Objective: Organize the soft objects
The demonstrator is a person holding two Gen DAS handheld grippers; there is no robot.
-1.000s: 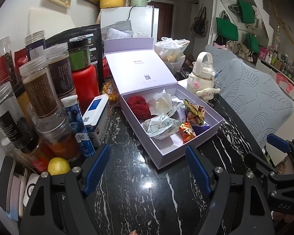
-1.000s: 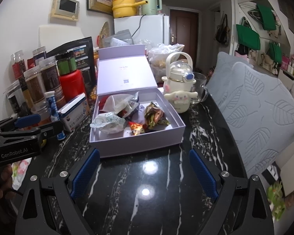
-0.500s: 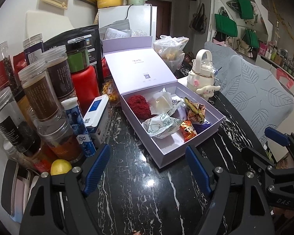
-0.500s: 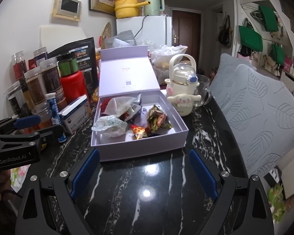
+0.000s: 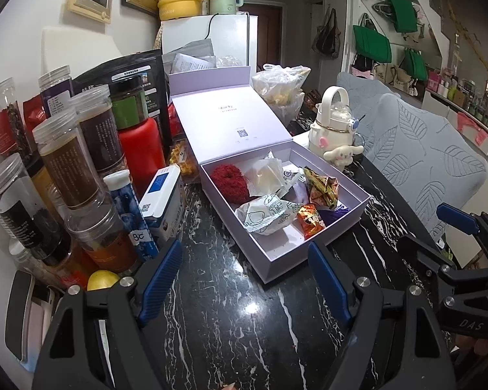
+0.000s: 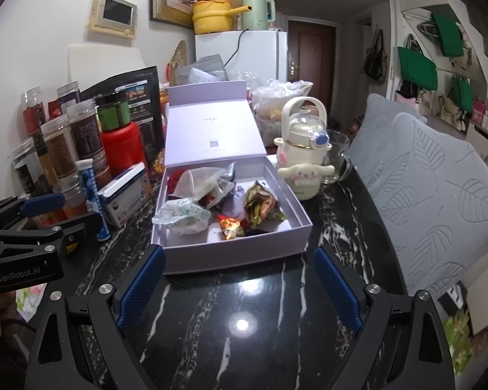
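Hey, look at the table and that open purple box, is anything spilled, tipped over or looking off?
Nothing is spilled or toppled. The open lilac cardboard box sits flat on the black marble table, lid up, holding a loose jumble: a red fuzzy pouf, crumpled white wrappers and small snack packets. Untidy, but all inside the box.

- Clear jars [image 5: 65, 162] with dark contents, far left of the tool.
- Red bottle [image 5: 140, 149], behind the jars.
- White character kettle [image 6: 304, 156], ahead, right.
- Black marbled surface [image 6: 244, 308], directly below.

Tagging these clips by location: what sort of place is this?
Most likely a lived-in flat, kitchen or dining corner: a fridge topped with a pot and kettle, food jars on the table.
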